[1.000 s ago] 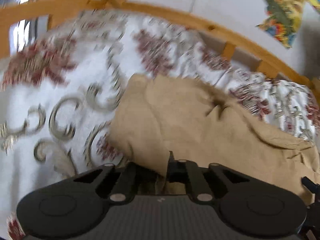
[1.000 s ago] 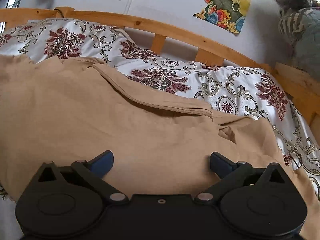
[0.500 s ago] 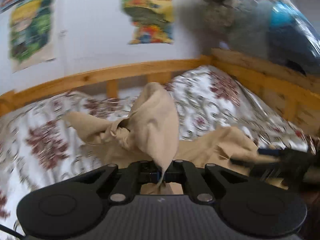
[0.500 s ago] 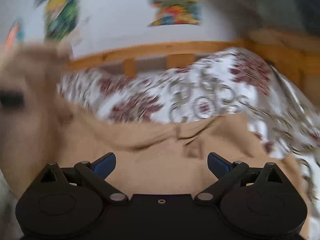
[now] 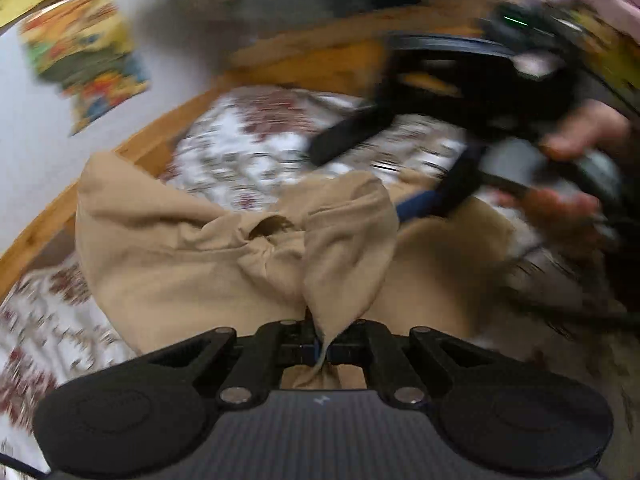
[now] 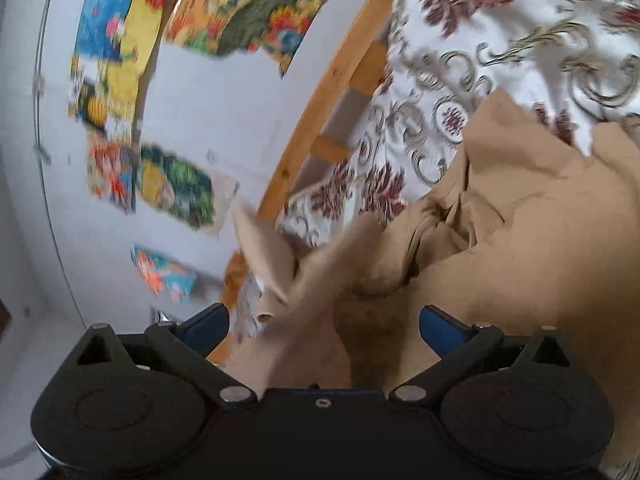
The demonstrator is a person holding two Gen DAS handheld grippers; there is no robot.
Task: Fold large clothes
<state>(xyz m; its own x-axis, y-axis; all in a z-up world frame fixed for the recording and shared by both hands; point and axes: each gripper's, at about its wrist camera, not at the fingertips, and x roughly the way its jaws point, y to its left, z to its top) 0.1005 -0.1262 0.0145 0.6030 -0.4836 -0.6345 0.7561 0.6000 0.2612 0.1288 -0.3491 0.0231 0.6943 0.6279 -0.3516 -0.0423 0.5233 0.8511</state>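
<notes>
Left hand-held gripper [image 5: 322, 350] clamped on tan garment [image 5: 192, 256] — right hand-held gripper [image 6: 324, 324] wide, gripping nothing.

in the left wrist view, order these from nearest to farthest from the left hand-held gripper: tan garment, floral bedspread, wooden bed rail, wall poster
From the left hand-held gripper:
1. Tan garment, pinched between its shut jaws, spreading ahead.
2. Floral bedspread, under and beyond the garment.
3. Wooden bed rail, along the bedspread's far edge.
4. Wall poster, upper left, on the wall behind the rail.
</notes>
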